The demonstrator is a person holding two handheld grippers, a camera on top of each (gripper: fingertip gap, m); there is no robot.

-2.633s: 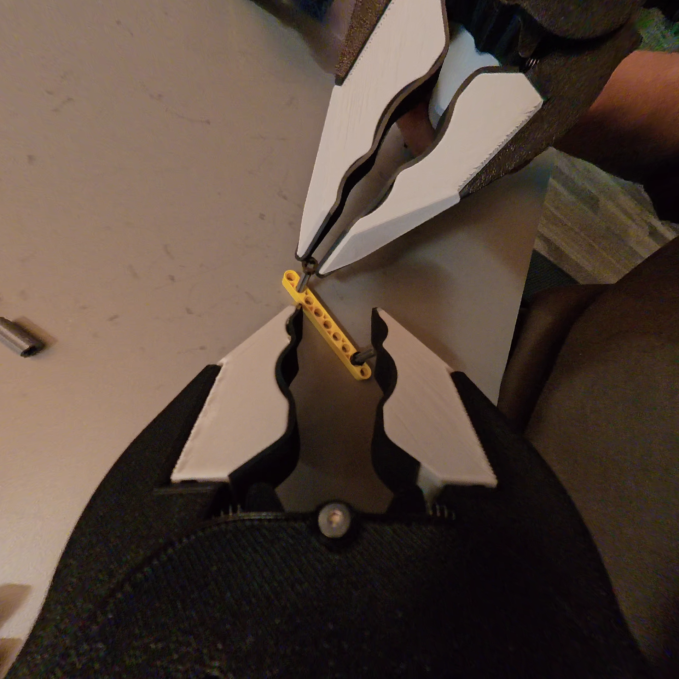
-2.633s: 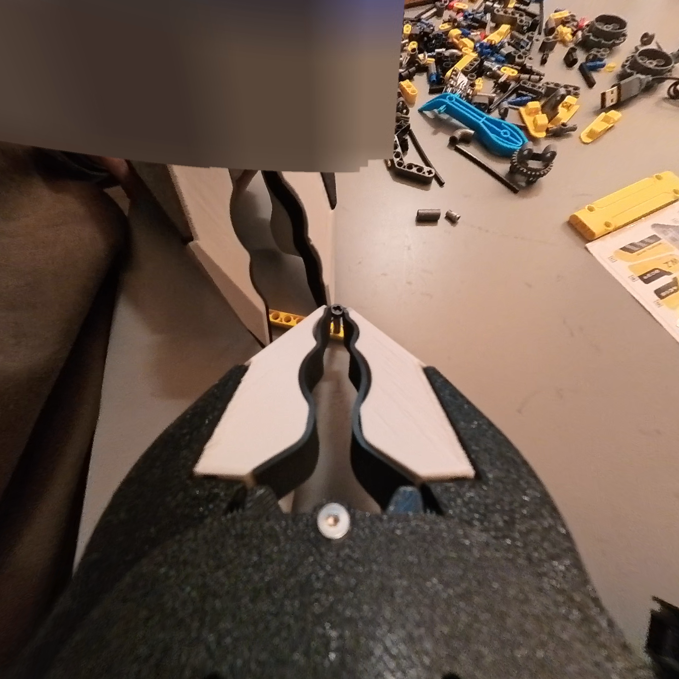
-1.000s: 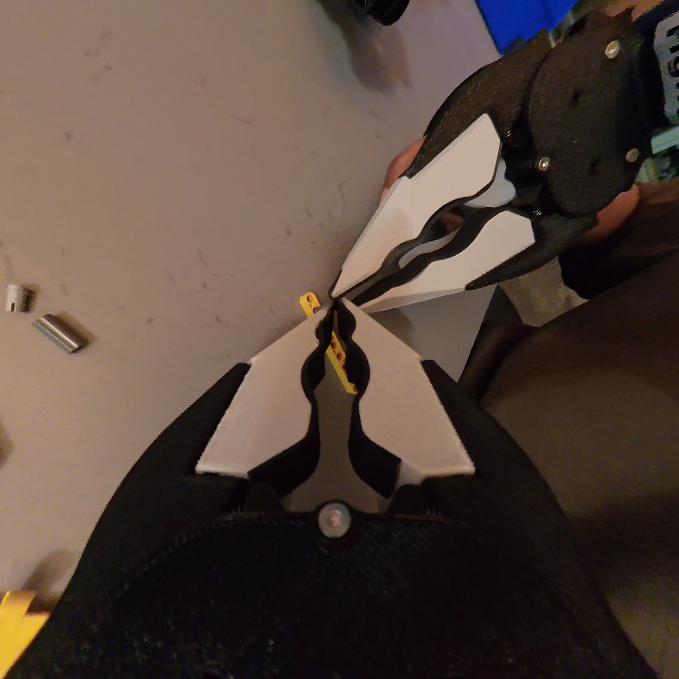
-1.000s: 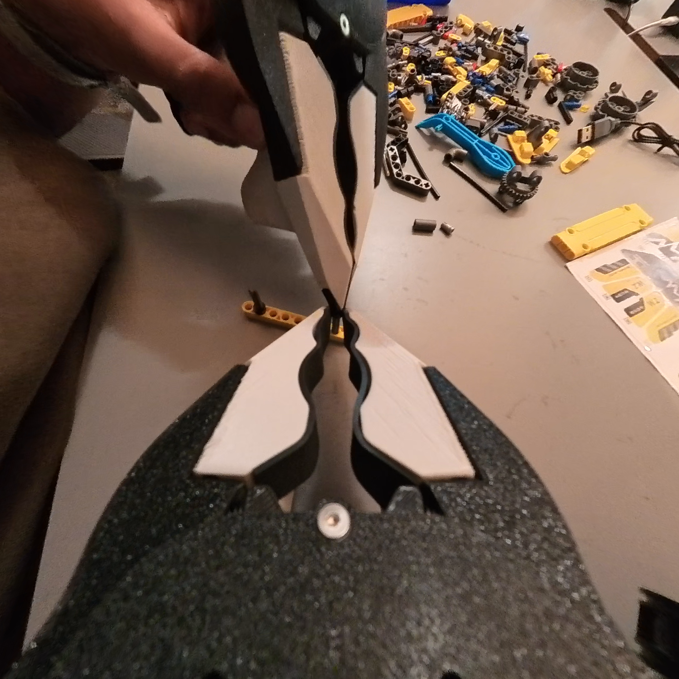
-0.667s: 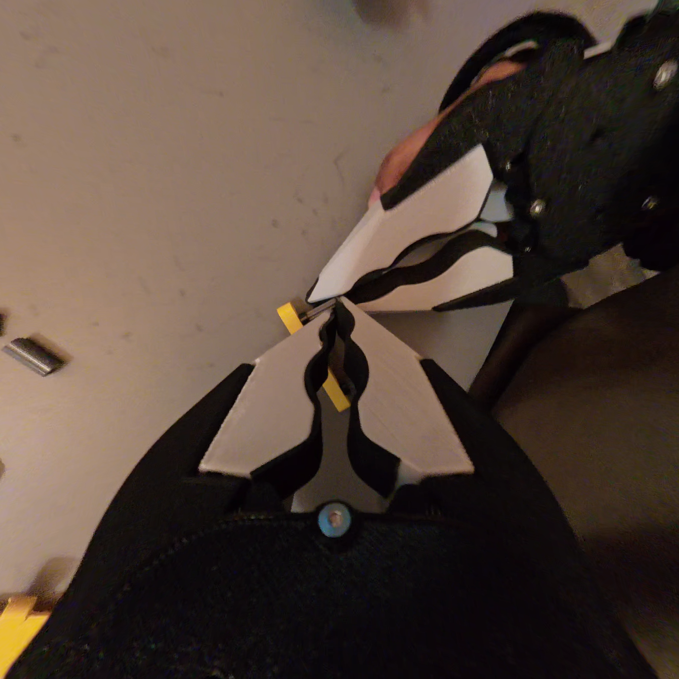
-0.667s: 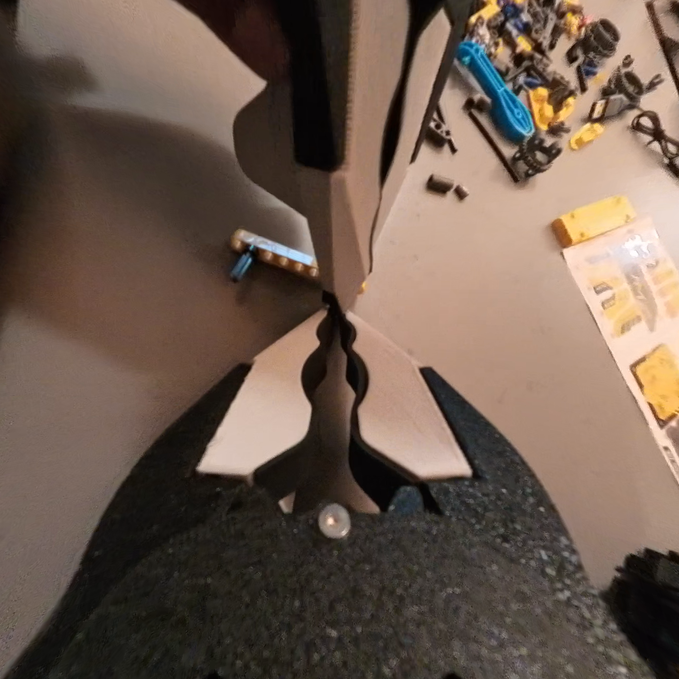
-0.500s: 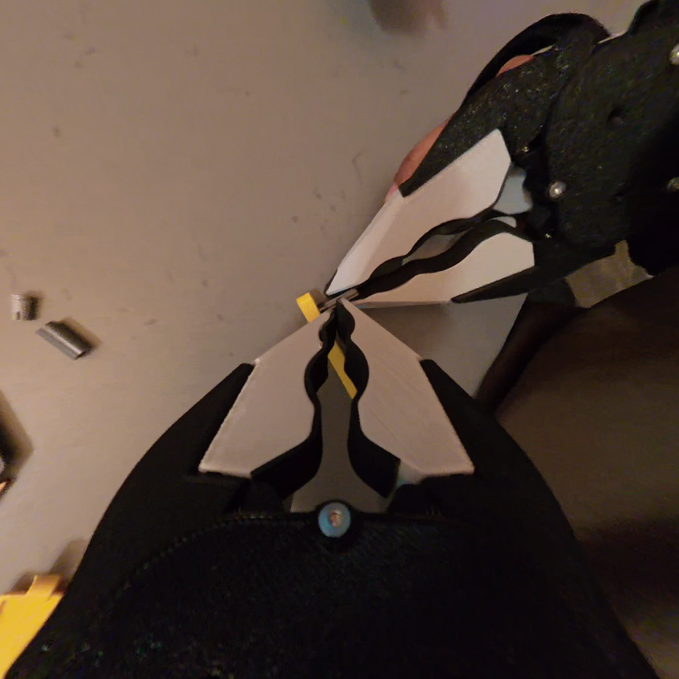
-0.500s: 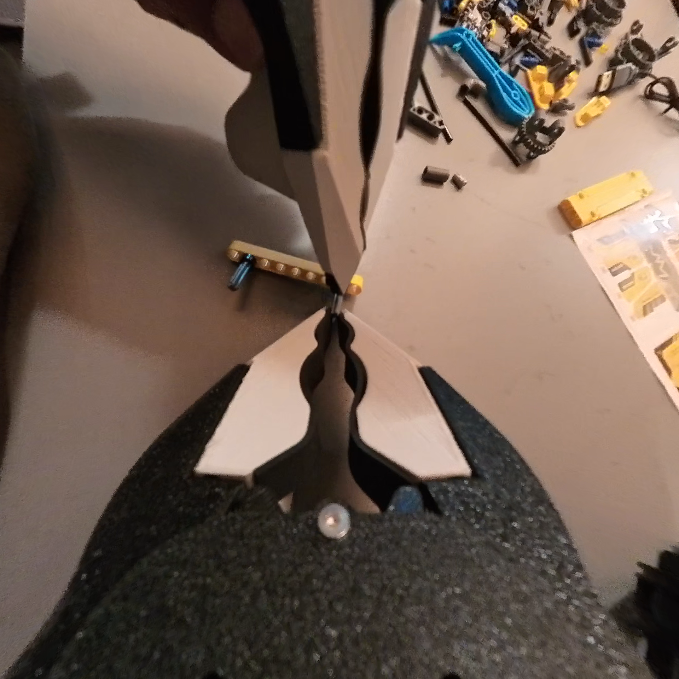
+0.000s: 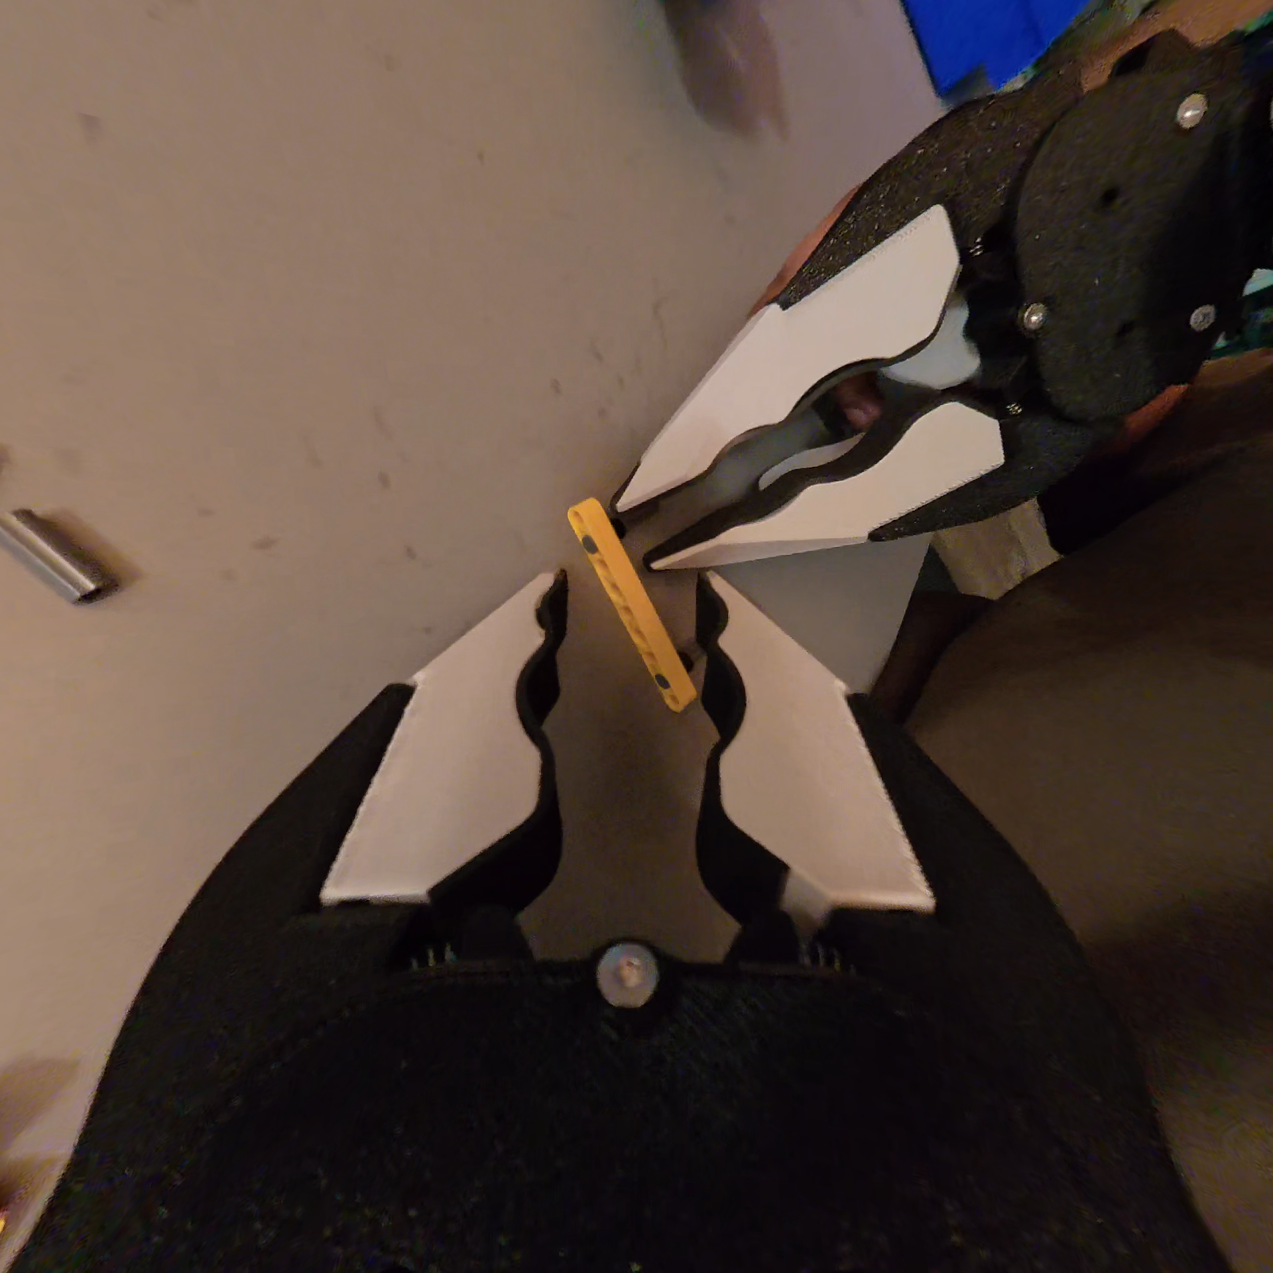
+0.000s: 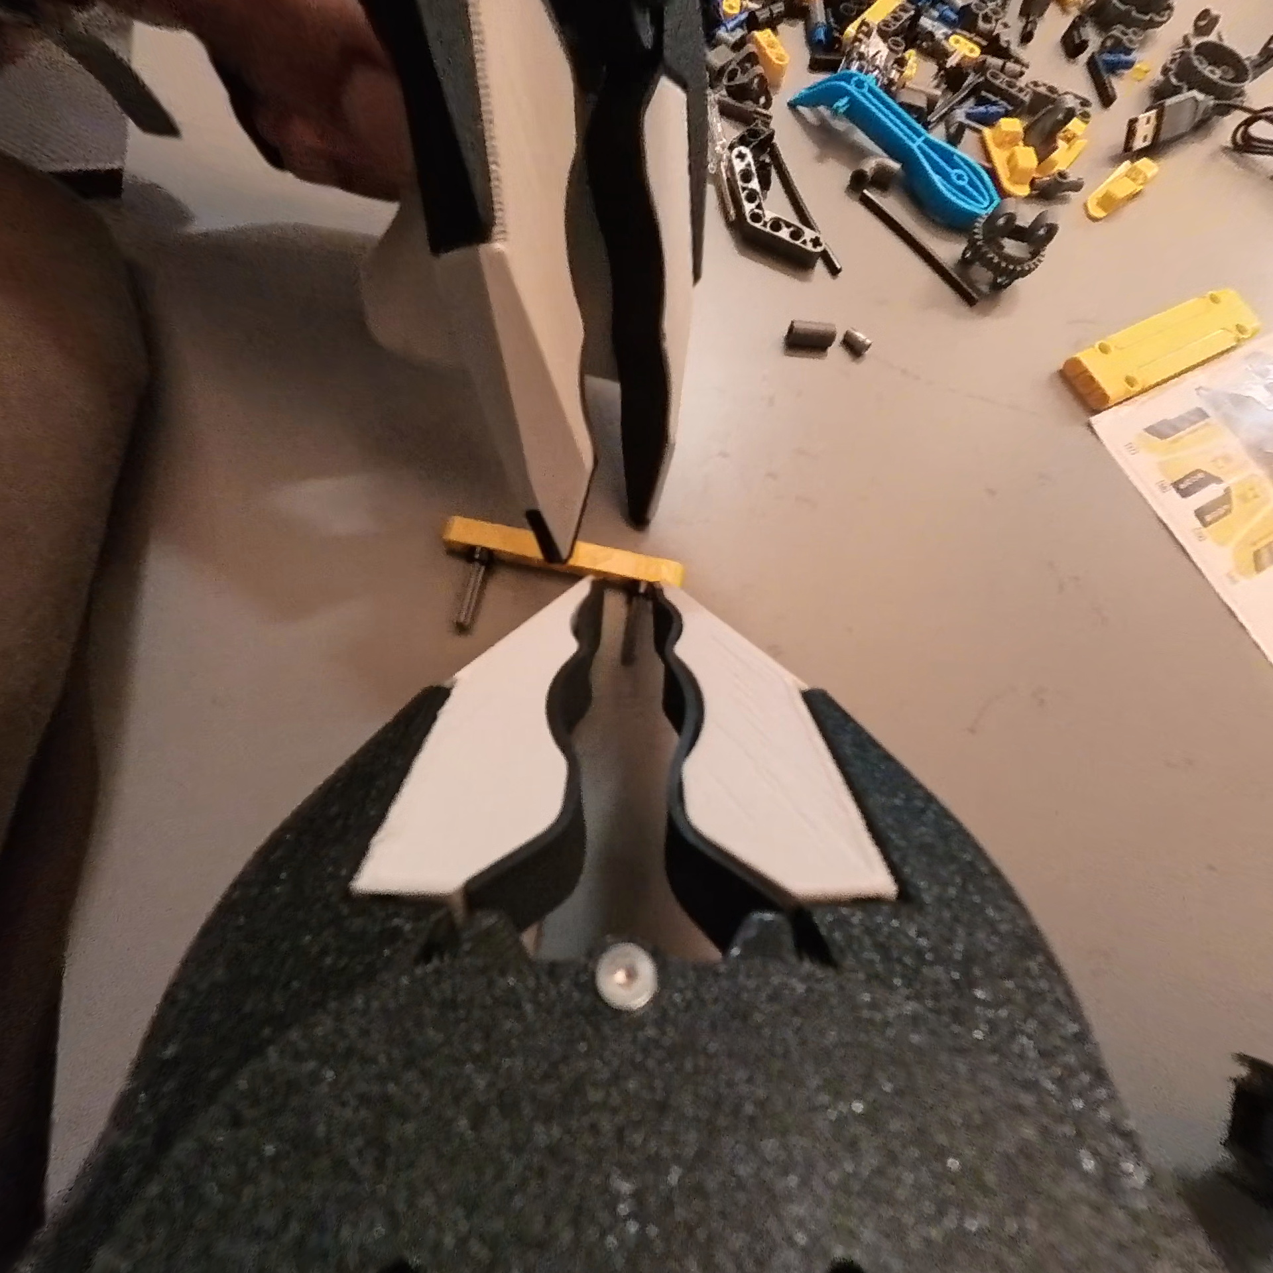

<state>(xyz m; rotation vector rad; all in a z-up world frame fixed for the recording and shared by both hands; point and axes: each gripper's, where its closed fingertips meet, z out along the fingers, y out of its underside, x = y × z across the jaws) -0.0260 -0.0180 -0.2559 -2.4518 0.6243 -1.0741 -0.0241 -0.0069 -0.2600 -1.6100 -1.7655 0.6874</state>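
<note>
On the grey table (image 9: pixel 275 275), both grippers have just let go: left gripper (image 9: pixel 630 585) and right gripper (image 10: pixel 623 592) spread, yellow beam (image 9: pixel 630 613) lying free at frame centre.

Thin yellow beam (image 9: pixel 630 612) with a row of holes, black pins (image 10: pixel 628 628) through both ends, on the grey table (image 9: pixel 310 289), between the parted left gripper (image 9: pixel 630 585) fingers, far end at the parted right gripper (image 9: pixel 632 534) tips

The printed sheet (image 10: pixel 1212 482) runs off the right edge; the metal tube (image 9: pixel 58 554) is blurred and cropped; far loose pieces (image 10: pixel 930 62) blur together.
</note>
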